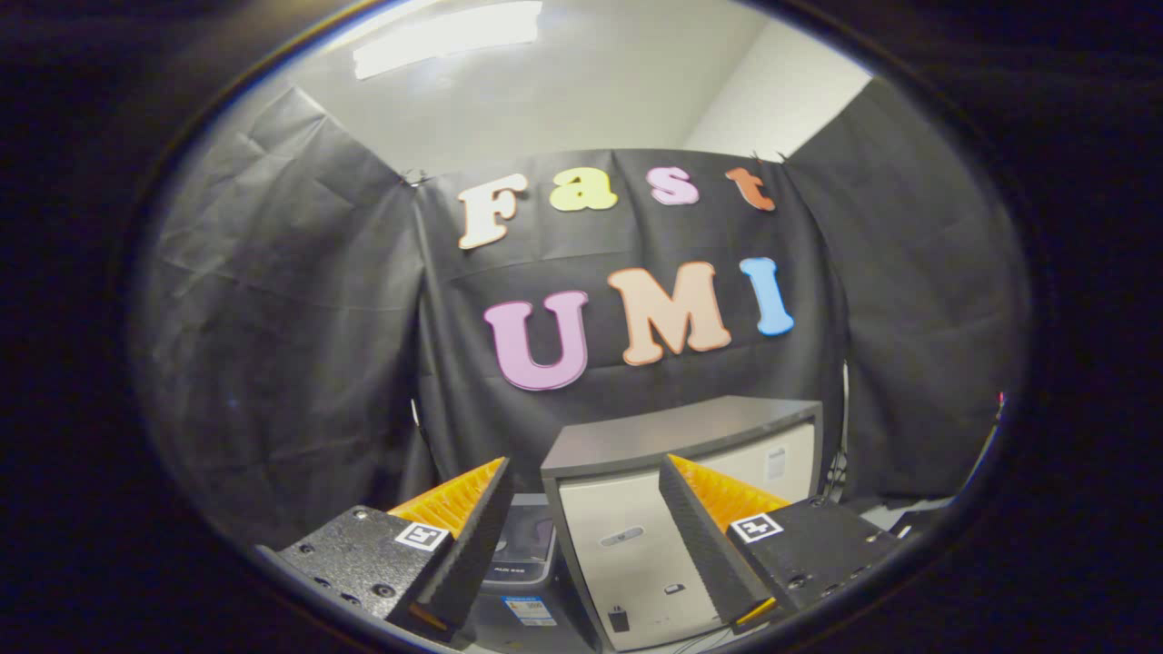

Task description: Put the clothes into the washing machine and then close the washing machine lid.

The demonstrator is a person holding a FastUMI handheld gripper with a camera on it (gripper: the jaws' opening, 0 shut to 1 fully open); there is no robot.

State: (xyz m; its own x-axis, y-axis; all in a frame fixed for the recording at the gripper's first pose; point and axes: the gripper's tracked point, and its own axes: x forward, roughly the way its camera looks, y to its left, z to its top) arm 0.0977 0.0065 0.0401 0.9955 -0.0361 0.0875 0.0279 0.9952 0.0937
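My claw [581, 536] sits low in the frame, its fingers [454, 536] spread wide apart with nothing between the pads. Each finger is black on the outside with an orange ribbed face, and each carries a small square marker on top.

In the gap between the fingers, and just beyond them, stands the washer [636, 545], at lower centre of the frame. Its lid [677, 436] is a flat grey slab that lies down on top, tilted a little in my view. The pale front panel below it carries a small oval handle or badge and a couple of dark fittings; I cannot tell what they are.

Left of the washer, just behind my left finger, is a dark grey object [522, 549] with a label on it; too hidden to name.

I cannot make out any clothes from here.
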